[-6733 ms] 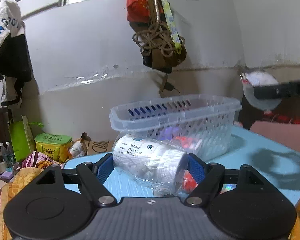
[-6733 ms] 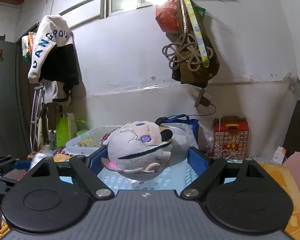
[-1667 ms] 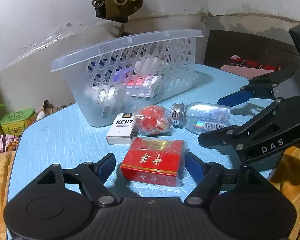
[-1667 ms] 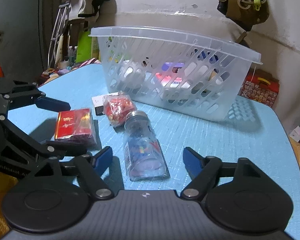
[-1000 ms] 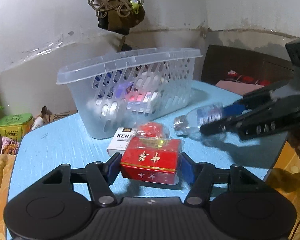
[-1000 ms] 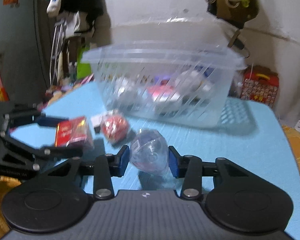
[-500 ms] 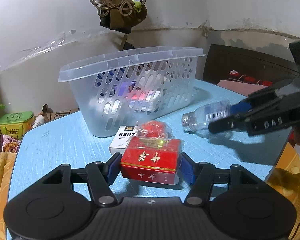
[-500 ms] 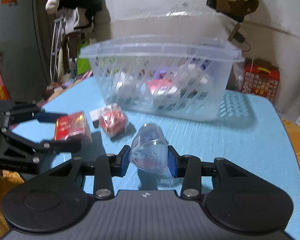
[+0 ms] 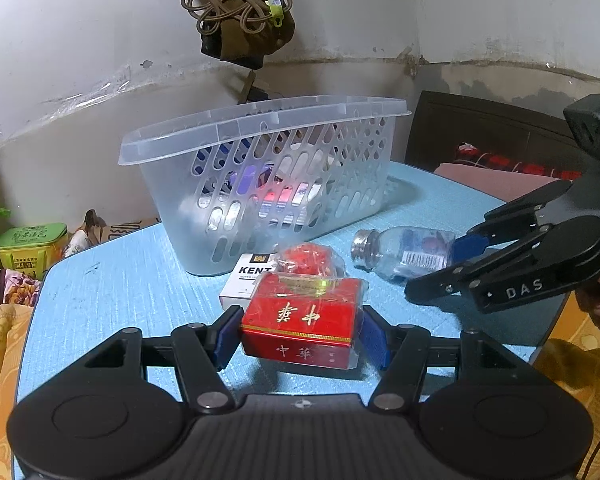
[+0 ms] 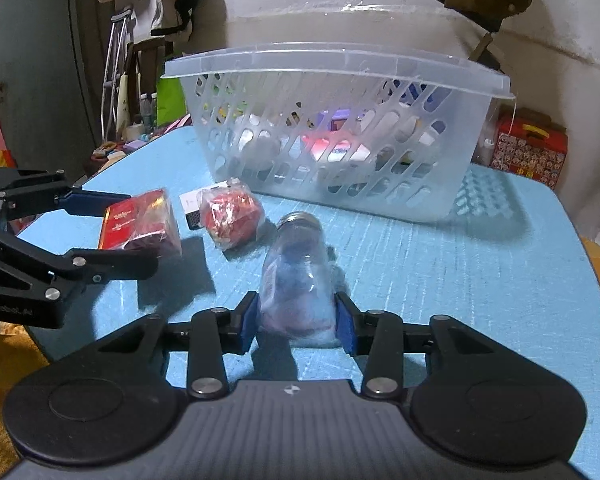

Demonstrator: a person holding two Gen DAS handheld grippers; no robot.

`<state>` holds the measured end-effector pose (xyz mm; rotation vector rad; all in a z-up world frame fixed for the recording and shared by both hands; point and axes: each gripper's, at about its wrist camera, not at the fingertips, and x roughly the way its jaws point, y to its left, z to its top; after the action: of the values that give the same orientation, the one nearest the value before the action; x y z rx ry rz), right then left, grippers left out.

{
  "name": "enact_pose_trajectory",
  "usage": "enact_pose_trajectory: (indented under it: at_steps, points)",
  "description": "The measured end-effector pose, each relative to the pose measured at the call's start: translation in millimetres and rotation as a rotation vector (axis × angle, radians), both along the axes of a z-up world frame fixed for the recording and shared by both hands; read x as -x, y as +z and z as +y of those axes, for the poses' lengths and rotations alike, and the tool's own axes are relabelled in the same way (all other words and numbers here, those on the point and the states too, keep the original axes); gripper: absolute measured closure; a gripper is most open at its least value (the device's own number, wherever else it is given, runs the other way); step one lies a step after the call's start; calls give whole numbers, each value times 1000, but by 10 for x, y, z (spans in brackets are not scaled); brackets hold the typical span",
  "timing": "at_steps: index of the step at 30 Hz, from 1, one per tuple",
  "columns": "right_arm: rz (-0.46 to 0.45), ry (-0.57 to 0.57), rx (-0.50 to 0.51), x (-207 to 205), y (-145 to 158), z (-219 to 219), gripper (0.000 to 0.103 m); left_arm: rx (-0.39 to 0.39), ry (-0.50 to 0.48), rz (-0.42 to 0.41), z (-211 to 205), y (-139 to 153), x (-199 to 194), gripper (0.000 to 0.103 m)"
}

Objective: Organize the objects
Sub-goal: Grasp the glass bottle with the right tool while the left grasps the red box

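My left gripper (image 9: pixel 300 334) is shut on a red cigarette box (image 9: pixel 300 326) wrapped in plastic, held just above the blue table (image 9: pixel 112 292). It also shows in the right wrist view (image 10: pixel 140 226). My right gripper (image 10: pixel 296 320) is shut on a clear plastic bottle (image 10: pixel 296 276) with a silver cap, its cap pointing toward the basket; the bottle shows in the left wrist view (image 9: pixel 404 252). A clear perforated basket (image 9: pixel 268 128) (image 10: pixel 340 60) holding several items stands behind.
A white KENT pack (image 9: pixel 246 274) and a red wrapped ball (image 9: pixel 310 260) (image 10: pixel 230 216) lie in front of the basket. A green tin (image 9: pixel 32 244) sits off the table's left. A red patterned box (image 10: pixel 532 148) stands beyond the table's right side.
Both grippers closed on their objects about a second ago and still hold them. The right gripper with the bottle has come lower and nearer the table; the left has barely moved.
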<state>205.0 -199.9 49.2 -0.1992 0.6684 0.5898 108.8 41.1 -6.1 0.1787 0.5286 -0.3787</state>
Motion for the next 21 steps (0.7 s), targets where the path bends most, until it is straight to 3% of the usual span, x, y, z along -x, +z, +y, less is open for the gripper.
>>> enact_pose_trajectory:
  at_steps: [6, 7, 8, 12, 21]
  points:
    - [-19, -5, 18, -42, -25, 89, 49, -2, 1, 0, 7, 7, 1, 37]
    - [-21, -2, 21, -42, -27, 97, 51, -3, 2, -2, 6, 7, 3, 37]
    - [-19, 4, 20, -39, -22, 98, 59, -4, 2, -3, 5, 6, 4, 37]
    - [-23, 7, 24, -14, 8, 87, 59, -1, 5, -9, 8, 7, 11, 37]
    - [-78, -37, -68, 46, 256, -116, 59, 7, 17, -49, 40, 63, 36, 38]
